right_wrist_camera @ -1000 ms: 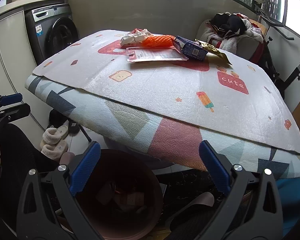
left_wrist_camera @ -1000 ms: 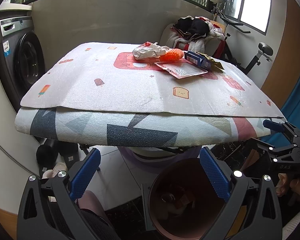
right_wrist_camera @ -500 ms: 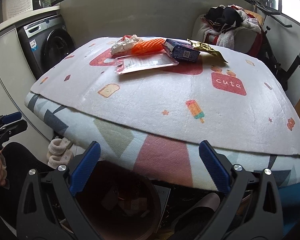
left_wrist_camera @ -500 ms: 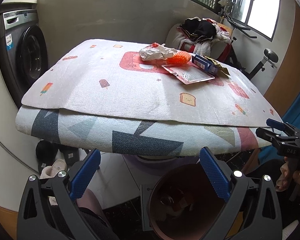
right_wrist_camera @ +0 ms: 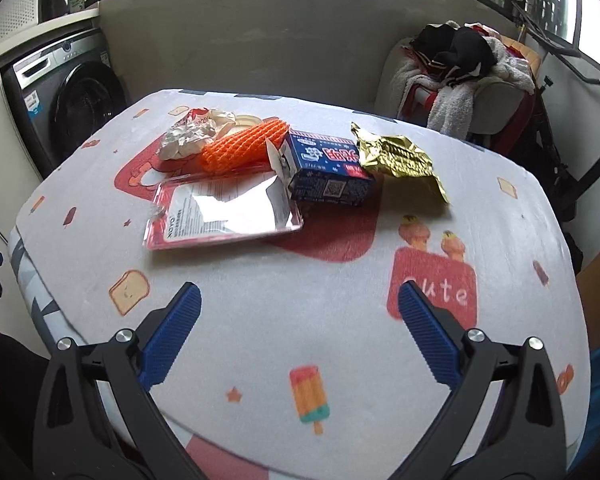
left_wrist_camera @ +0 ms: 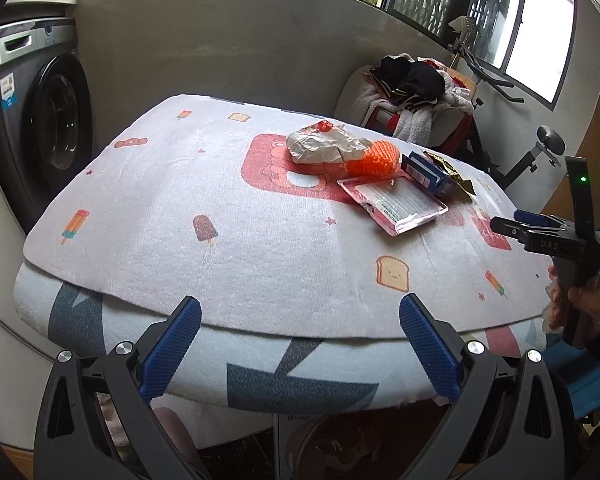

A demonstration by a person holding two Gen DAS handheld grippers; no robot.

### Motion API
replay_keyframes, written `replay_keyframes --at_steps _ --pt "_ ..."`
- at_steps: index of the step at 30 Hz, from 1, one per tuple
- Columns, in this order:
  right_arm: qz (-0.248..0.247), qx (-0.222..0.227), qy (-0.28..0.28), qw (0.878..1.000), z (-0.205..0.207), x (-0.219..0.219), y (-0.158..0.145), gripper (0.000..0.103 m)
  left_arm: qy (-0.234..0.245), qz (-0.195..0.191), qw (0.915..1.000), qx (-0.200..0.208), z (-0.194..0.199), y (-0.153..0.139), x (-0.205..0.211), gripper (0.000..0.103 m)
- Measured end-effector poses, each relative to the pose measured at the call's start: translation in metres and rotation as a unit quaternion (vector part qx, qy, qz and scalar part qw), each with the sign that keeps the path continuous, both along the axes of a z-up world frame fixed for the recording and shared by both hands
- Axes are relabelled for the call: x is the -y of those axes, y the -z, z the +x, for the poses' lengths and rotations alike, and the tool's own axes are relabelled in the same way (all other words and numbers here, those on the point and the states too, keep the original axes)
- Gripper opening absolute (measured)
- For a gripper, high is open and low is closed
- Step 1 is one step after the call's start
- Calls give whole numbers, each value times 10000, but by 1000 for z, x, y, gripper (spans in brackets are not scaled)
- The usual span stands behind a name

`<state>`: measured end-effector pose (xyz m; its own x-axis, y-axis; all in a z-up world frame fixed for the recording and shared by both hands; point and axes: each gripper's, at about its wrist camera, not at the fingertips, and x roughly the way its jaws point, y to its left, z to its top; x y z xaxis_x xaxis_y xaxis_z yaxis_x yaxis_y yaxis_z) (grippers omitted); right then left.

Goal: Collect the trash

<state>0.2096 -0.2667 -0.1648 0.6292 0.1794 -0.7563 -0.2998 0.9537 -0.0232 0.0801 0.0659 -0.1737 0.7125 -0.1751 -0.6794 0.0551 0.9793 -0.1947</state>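
Note:
Trash lies in a cluster on the far part of the padded table: a crumpled white wrapper, an orange foam net, a pink blister pack, a blue carton and a gold foil wrapper. The same cluster shows in the left wrist view, with the wrapper, net, blister pack and carton. My right gripper is open and empty over the table's near half. My left gripper is open and empty at the table's front edge. The right gripper also shows at the right of the left wrist view.
A brown trash bin stands on the floor under the table's front edge. A washing machine is at the left. A chair piled with clothes and an exercise bike stand behind the table.
Both grippers have risen from below the table edge to above it and moved toward the trash. The bin has dropped almost out of view. Both stay open.

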Motion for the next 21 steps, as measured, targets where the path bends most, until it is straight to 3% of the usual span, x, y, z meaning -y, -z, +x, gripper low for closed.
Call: replay_keyframes --at_steps 9,13,18,21 --pt "125 -686 57 9976 101 -9 33 97 -99 -53 9999 -61 31 9 -5 97" --pt "183 -796 247 9964 126 -7 44 97 -142 -90 9997 -184 39 20 -9 97" --pt "946 -921 402 9904 143 6 49 97 -179 -98 9994 -279 46 29 -12 97" --pt "935 -839 450 9911 148 6 51 97 -166 -100 9993 -313 50 31 -11 97"
